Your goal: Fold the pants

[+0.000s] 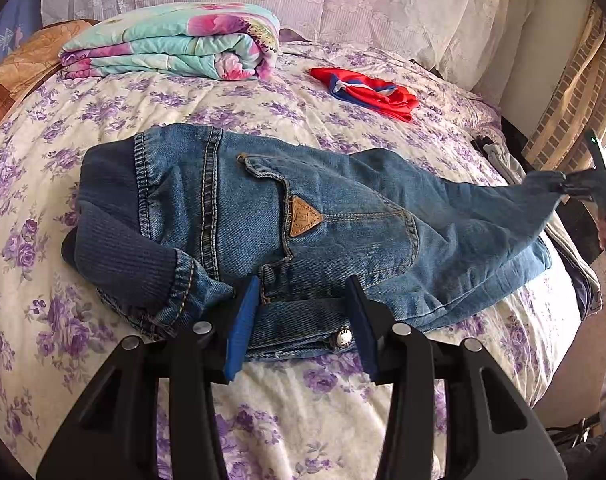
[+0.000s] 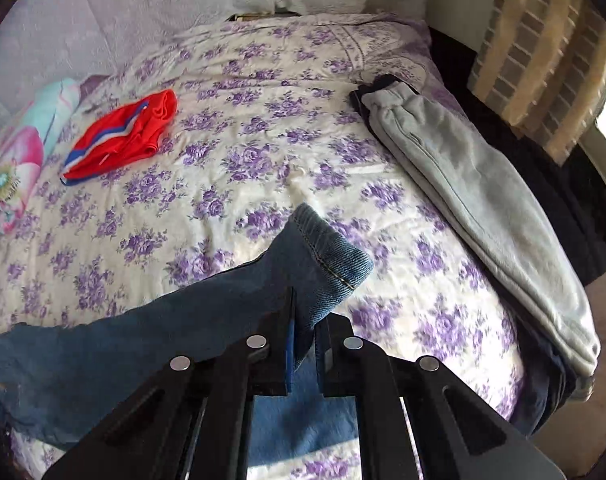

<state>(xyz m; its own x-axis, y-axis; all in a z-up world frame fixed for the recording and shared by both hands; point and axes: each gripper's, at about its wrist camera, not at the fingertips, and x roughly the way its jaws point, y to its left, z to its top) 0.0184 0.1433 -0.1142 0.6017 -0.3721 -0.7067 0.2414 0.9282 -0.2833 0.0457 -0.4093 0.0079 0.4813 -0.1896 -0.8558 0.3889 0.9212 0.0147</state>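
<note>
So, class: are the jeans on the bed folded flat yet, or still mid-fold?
Mid-fold. The jeans lie bunched on the bed, while the right tongs hold one leg hem raised off it; the left tongs stand open at the waistband.

We see a pair of blue denim jeans (image 1: 303, 220) spread across the bed, waist end to the left, legs running to the right. The waistband has a dark ribbed knit band, bunched and partly turned over at the left end. A back pocket faces up, bearing a tan triangular leather patch, with orange stitching along the seams. A metal button shows at the near edge of the waist. One leg lies flat; the other is lifted off the bed at its hem (image 2: 335, 252), the cuff stretched taut and raised to the far right.
</note>
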